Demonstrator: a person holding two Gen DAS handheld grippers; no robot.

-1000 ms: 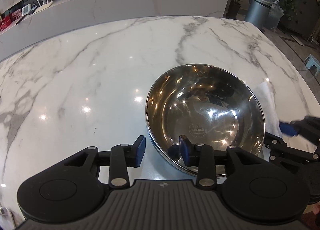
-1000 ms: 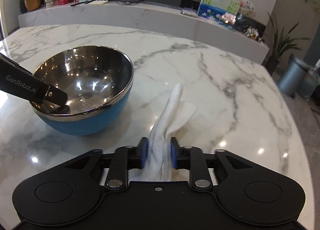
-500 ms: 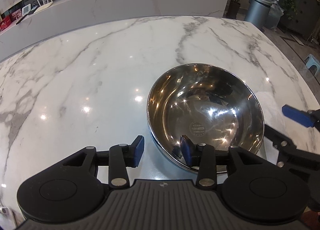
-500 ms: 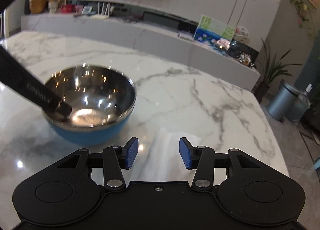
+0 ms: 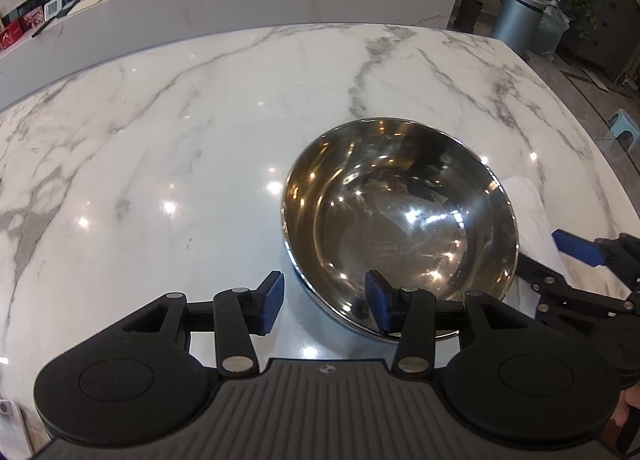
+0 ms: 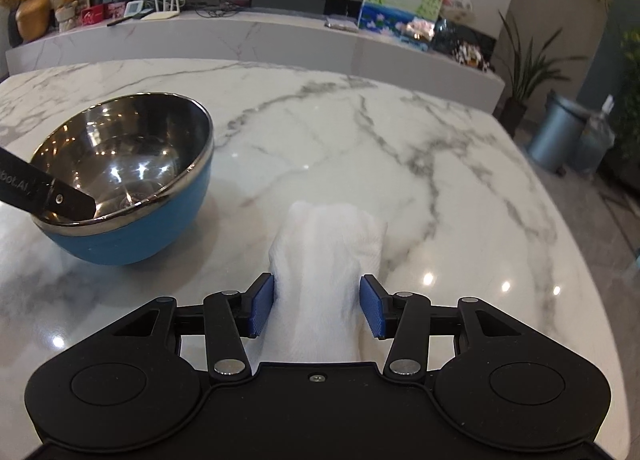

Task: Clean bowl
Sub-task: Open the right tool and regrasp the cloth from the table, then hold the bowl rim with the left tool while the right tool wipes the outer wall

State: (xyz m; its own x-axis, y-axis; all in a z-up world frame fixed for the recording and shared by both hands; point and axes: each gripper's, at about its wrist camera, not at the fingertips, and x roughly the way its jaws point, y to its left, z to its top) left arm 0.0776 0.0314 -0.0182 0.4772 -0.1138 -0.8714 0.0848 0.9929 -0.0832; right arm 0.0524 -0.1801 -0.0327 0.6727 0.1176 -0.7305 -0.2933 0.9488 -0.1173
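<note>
A steel bowl point(image 5: 400, 220) with a blue outside point(image 6: 132, 176) stands on the white marble table point(image 5: 180, 132). My left gripper point(image 5: 326, 302) is open astride its near rim, one finger inside the bowl and one outside. A white cloth point(image 6: 320, 260) lies on the table right of the bowl, and also shows in the left wrist view point(image 5: 528, 212). My right gripper point(image 6: 316, 304) is open, its pads on either side of the cloth without pressing it. It shows in the left wrist view point(image 5: 576, 248) at the right edge.
The table's far and right edges drop to the floor, where a grey bin point(image 6: 560, 136) and a plant point(image 6: 528, 68) stand. A long marble counter point(image 6: 240, 36) with small items runs behind the table.
One second ago my right gripper was shut on the cloth. It opened and let the cloth go, rose, and now sits low again with the cloth lying between its open fingers. The left gripper stayed put.
</note>
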